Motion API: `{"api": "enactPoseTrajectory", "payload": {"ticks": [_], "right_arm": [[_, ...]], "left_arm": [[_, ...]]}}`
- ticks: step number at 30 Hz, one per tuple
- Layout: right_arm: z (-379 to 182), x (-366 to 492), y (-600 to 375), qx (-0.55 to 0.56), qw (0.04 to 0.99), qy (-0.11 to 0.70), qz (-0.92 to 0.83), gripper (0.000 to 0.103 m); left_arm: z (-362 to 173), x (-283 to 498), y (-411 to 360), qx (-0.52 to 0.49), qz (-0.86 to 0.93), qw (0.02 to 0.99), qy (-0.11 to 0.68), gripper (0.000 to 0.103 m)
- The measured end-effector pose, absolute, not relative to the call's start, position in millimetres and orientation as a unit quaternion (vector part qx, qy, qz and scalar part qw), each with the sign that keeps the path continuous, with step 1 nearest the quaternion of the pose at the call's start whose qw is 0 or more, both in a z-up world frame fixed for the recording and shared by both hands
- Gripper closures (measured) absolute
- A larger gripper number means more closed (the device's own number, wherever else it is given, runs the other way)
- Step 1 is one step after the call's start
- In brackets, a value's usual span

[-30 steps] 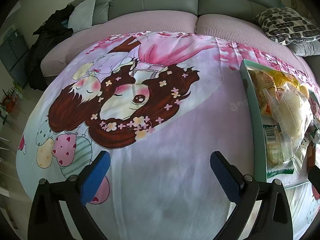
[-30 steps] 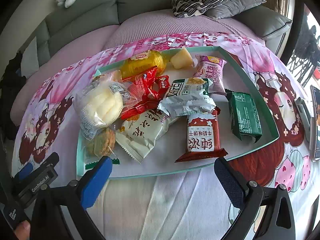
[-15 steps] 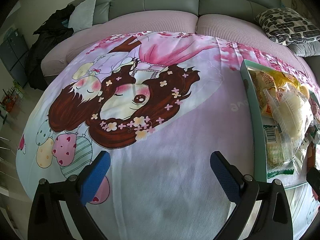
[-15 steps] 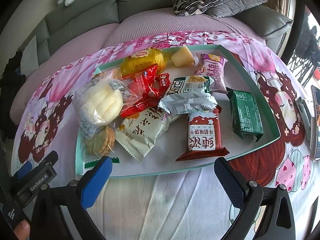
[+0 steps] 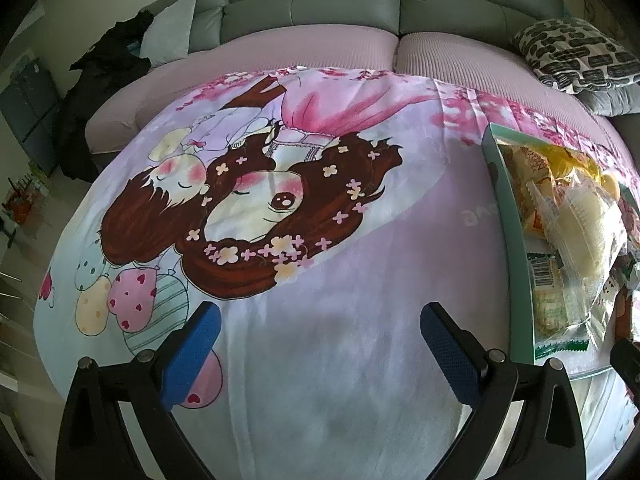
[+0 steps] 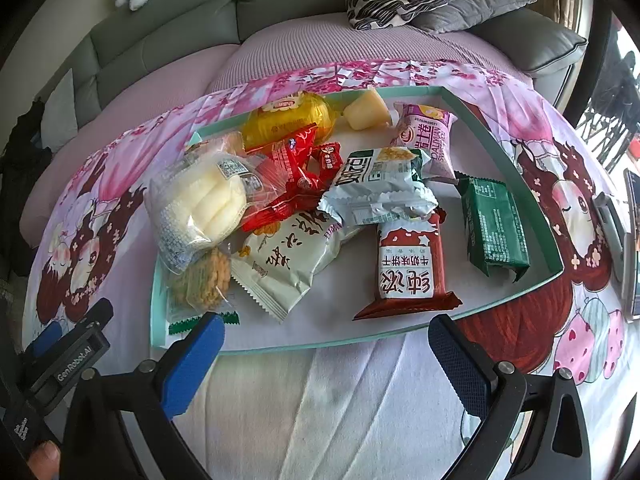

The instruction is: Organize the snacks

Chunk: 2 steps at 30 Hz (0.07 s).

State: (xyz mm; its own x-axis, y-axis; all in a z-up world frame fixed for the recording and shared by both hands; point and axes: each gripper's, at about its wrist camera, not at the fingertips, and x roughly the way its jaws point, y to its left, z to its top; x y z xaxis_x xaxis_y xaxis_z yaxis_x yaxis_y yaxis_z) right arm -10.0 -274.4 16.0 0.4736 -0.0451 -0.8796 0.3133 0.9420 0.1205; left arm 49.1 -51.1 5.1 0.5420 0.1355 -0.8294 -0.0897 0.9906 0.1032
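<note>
Both pairs of blue-padded fingers stand spread wide with nothing between them. Our right gripper (image 6: 324, 344) hangs just short of the near rim of the tray (image 6: 516, 196), and our left gripper (image 5: 320, 336) hangs over a bare stretch of the cartoon blanket (image 5: 320, 240), with the tray's edge off to its right.

All the snacks lie inside the tray, but loosely. On the left a clear bag of pale buns (image 6: 200, 204) rests over a round cracker pack (image 6: 202, 280). Red candy wrappers (image 6: 292, 176) lie heaped against a yellow packet (image 6: 288, 120). A white-and-green pouch (image 6: 380, 184) overlaps both a white packet with brush lettering (image 6: 288, 256) and a red-and-white biscuit bar (image 6: 408, 268). A green packet (image 6: 494, 228), a purple packet (image 6: 426, 136) and a pale wedge (image 6: 366, 112) lie more on their own. Such a jumble could be a pile waiting to be sorted or snacks already gathered into one place; we cannot say which.

We judge the overlaps to be the main risk. Closing on one wrapper may drag its neighbour along or tip it over the low rim. The foil looks slick and puffed, so pads may slide off or crush what is inside. The soft blanket could also let the tray shift if we nudge its edge.
</note>
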Motion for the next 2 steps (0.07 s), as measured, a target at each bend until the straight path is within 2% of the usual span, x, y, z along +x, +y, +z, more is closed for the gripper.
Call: {"api": "enactPoseTrajectory", "payload": {"ticks": [2], "right_arm": [[16.0, -10.0, -274.4, 0.133, 0.848, 0.502, -0.105, 0.0]], "left_arm": [[4.9, 49.8, -49.0, 0.019, 0.063, 0.878, 0.475, 0.003]]}}
